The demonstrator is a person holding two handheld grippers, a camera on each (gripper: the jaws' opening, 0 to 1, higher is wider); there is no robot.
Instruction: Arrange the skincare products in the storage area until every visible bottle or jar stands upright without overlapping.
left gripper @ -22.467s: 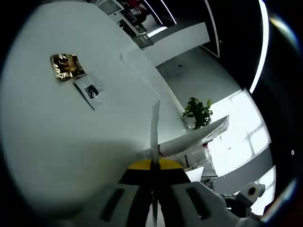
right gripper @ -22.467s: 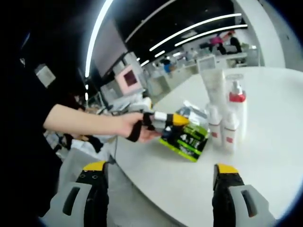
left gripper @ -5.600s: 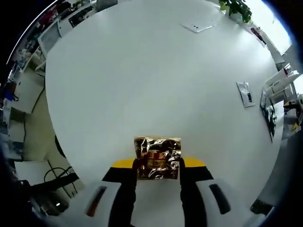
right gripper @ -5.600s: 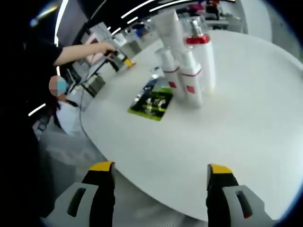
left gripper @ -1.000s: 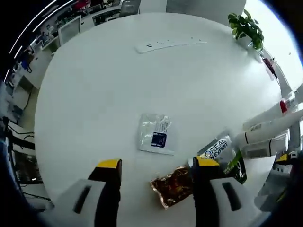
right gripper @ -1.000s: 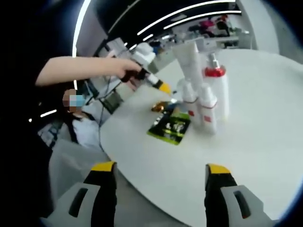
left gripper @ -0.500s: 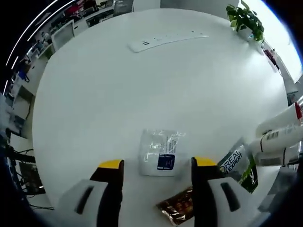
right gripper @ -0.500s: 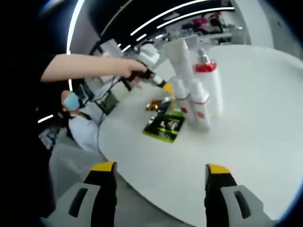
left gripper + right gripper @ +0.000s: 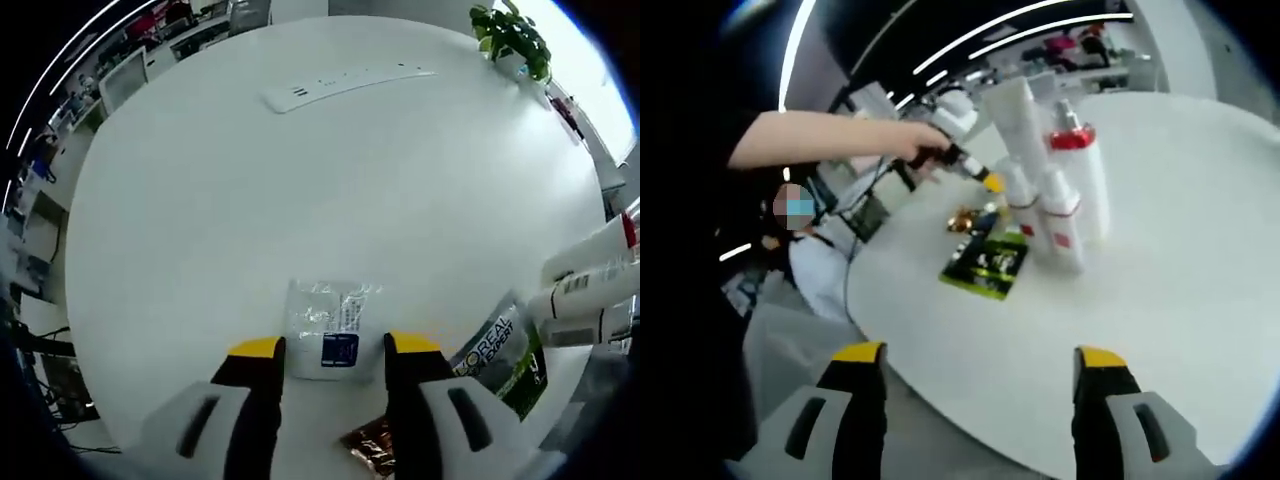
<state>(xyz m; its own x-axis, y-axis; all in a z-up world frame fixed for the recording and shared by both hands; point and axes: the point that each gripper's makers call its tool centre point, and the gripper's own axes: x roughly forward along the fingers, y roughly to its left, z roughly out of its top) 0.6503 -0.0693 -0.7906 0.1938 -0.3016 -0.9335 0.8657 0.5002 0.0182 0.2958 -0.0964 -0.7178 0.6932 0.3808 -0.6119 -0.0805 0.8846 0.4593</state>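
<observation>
In the left gripper view my left gripper (image 9: 335,347) stands open, low over the white table (image 9: 230,200), its yellow tips on either side of the near end of a flat clear sachet with a blue label (image 9: 330,318). A gold sachet (image 9: 372,446) lies below it, and a green and silver sachet (image 9: 502,352) to the right. White bottles (image 9: 590,290) stand at the right edge. In the right gripper view my right gripper (image 9: 977,357) is open and empty at the table's near edge. White bottles with red trim (image 9: 1065,195) stand upright beside the green sachet (image 9: 988,265). The left gripper (image 9: 990,183) reaches in behind them.
A white power strip (image 9: 340,80) lies across the far side of the table, and a green plant (image 9: 510,30) stands beyond its edge. A person's bare arm (image 9: 830,140) holds the left gripper. Desks and ceiling strip lights fill the room behind.
My left gripper has come down and forward onto the clear sachet, with its jaws set a little narrower. The gold sachet now sits lower in that view. The right gripper has hardly moved.
</observation>
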